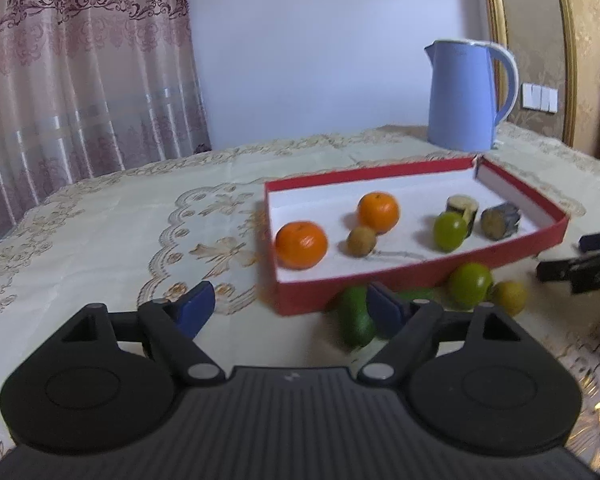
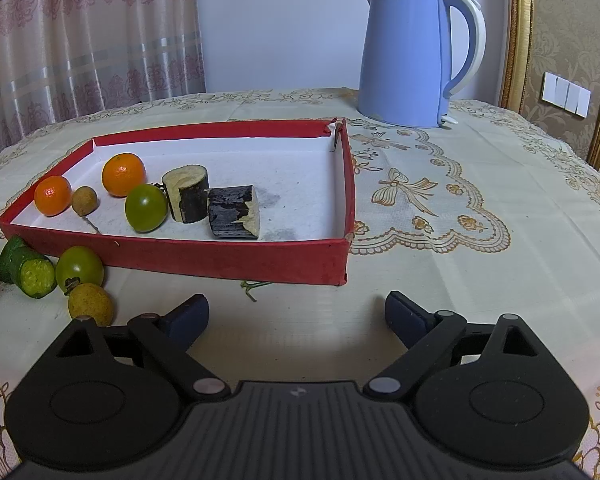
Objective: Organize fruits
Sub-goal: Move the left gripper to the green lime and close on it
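A blue kettle (image 2: 410, 56) stands on the embroidered tablecloth (image 2: 480, 220) — patterned curtain (image 2: 80, 40) behind, wall switches (image 2: 566, 94) right.

Kettle (image 2: 412, 56) stands behind the tray (image 2: 228, 260) holding fruit.

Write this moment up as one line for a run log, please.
left gripper: open, empty | right gripper: open, empty | red tray: holds six pieces | outside tray: cucumber piece, green fruit, longan

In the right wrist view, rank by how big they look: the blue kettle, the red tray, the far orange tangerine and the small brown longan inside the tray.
Largest to smallest:
1. shallow red tray
2. blue electric kettle
3. far orange tangerine
4. small brown longan
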The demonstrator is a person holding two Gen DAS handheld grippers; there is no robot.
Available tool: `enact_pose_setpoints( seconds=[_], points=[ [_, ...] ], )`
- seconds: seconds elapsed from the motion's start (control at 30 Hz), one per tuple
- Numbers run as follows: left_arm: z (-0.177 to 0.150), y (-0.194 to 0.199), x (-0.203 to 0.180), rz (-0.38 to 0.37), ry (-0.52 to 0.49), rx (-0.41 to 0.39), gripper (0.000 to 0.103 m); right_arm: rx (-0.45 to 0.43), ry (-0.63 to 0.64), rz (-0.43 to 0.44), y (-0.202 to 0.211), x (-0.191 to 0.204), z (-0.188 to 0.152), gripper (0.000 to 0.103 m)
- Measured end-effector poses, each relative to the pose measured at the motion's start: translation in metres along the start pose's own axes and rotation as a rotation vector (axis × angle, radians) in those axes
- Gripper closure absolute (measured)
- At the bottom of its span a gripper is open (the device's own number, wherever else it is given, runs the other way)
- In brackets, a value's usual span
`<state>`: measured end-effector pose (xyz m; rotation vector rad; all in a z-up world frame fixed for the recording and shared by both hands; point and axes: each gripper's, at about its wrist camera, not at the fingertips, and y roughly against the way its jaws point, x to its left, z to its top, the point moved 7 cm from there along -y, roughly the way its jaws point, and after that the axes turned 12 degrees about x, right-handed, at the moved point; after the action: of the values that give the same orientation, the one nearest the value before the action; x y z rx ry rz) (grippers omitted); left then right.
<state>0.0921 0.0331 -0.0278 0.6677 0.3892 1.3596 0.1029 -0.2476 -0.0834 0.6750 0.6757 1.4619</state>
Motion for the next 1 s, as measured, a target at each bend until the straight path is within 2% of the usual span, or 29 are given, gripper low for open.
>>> enact_pose_setpoints(
  seconds=[0.07,0.17,0.5,0.73,0.87,1.0],
  points=[
    [-0.002,-0.003,0.0,-0.004,-0.008,0.011,0.029,0.0,0.0,0.0,0.0,0.0,0.0,0.007],
    [-0.004,-0.011,-0.003,-0.013,-0.036,0.035,0.03,0.0,0.0,0.0,0.0,0.0,0.0,0.007],
    [-0.002,-0.013,-0.012,-0.057,-0.117,0.027,0.03,0.001,-0.001,0.0,-0.001,0.0,0.001,0.007],
    [-0.004,-0.016,-0.015,-0.093,-0.111,0.045,0.03,0.001,-0.001,0.0,-0.001,-0.001,0.001,0.006],
    [-0.002,-0.017,-0.018,-0.078,-0.109,0.039,0.03,0.001,-0.001,0.001,-0.001,-0.001,0.001,0.005],
    [-0.005,-0.015,-0.017,-0.079,-0.106,0.065,0.032,0.001,-0.001,0.0,-0.001,-0.001,0.001,0.005]
  ],
)
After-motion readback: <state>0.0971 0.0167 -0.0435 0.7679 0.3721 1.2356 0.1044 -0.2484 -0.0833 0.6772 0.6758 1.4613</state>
